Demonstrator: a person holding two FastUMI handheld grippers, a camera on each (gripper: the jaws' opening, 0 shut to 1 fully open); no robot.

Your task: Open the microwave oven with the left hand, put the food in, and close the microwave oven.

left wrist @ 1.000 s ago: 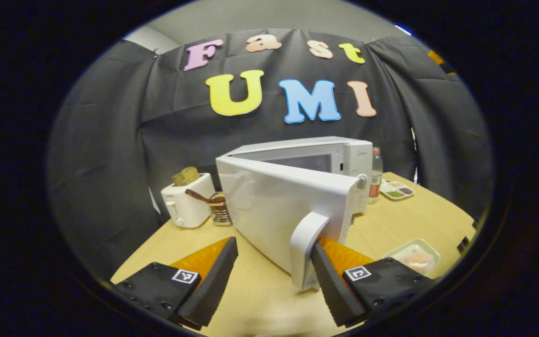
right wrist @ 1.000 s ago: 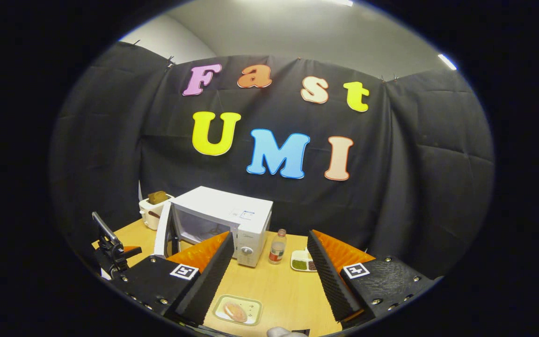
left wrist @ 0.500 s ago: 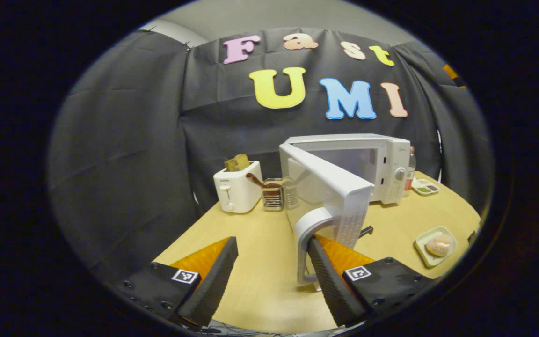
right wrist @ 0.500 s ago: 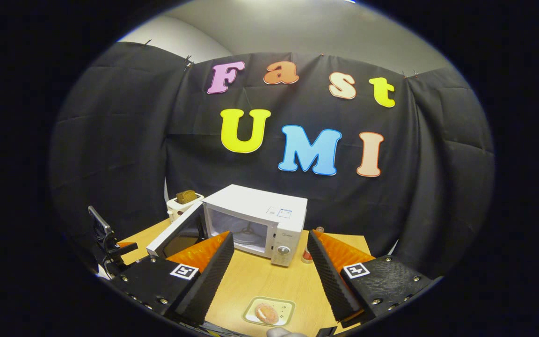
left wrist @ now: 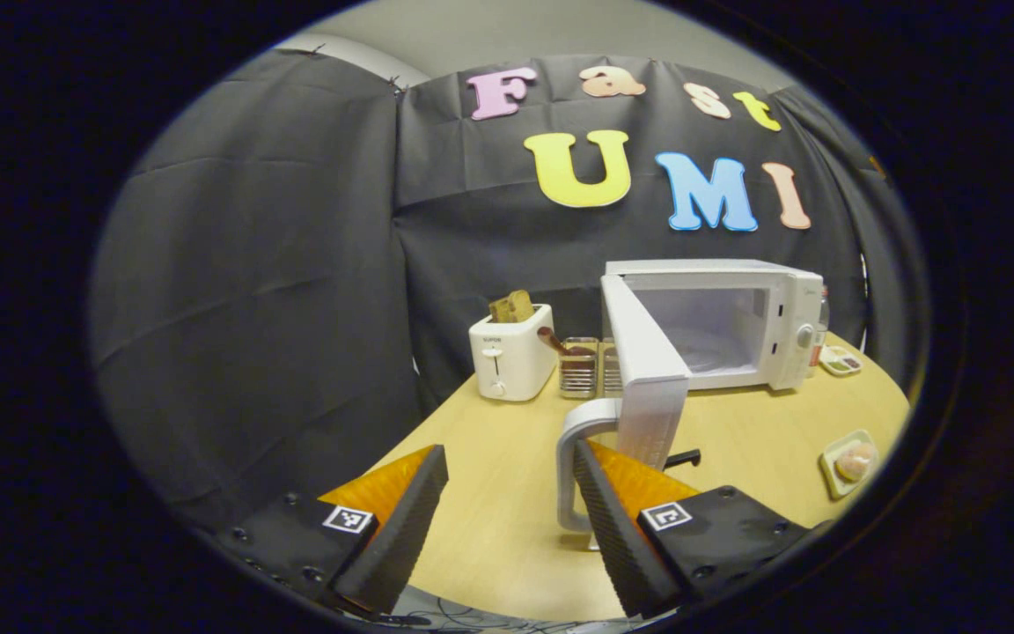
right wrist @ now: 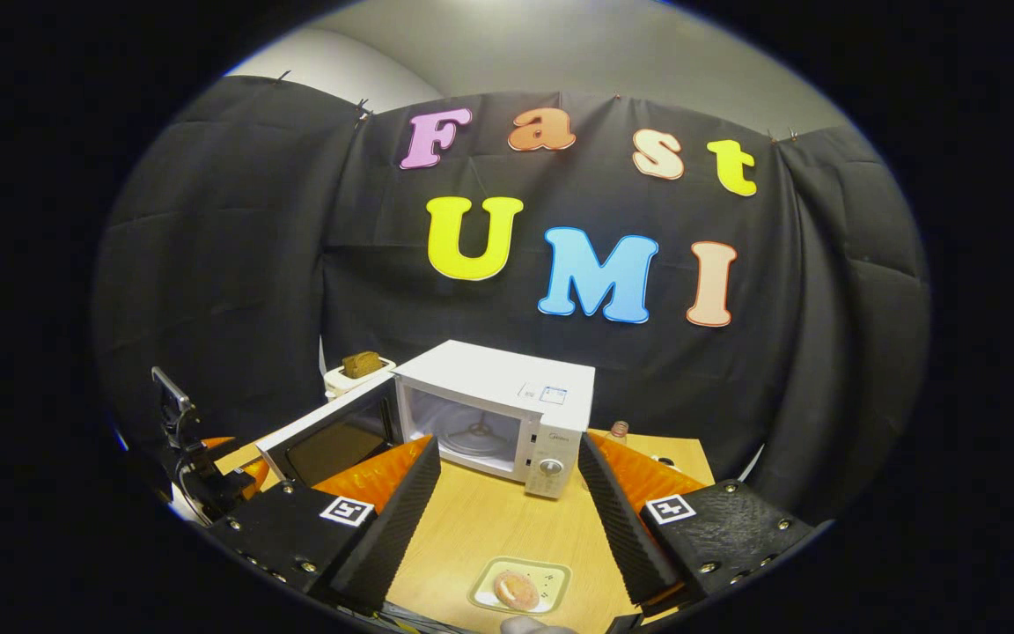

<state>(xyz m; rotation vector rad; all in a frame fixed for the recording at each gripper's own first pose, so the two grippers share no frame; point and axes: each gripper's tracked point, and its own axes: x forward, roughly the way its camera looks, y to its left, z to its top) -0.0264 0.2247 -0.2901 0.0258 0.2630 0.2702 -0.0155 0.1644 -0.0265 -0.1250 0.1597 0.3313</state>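
Door [left wrist: 643,352] of the microwave [left wrist: 718,321] stands swung out roughly square to the cabinet in the left gripper view, cavity fully exposed. Left gripper [left wrist: 507,493] has jaws spread wide and is not clamped on anything: one finger is hooked behind the door handle [left wrist: 570,467], the other sits well clear over bare table [left wrist: 489,511]. So the pull is a hook, not a pinch. To finish the opening cleanly, I'd drag along the door's arc, not straight back; a straight pull would probably slide the finger off the handle's end. Judging by the angle, a bit more swing is enough, then unhook sideways so the door doesn't get knocked back. Toaster [left wrist: 511,352] and a small metal rack [left wrist: 579,365] sit behind the door's hinge side, near enough that over-swinging could hit them. Tray [left wrist: 850,460] with the food [left wrist: 856,458] is far right on the table, well apart from the door.

Right gripper view: right gripper [right wrist: 507,502] is spread wide too, holding nothing, hovering above the table. The tray with the food sits just below and between its fingers, low in frame, in front of the microwave. Door hangs out to the left, with the other gripper at its end. Cavity faces the tray with a clear path. Next call is likely to drop onto the tray rim, lift level, and go in past the control panel [right wrist: 551,462] side without clipping it.
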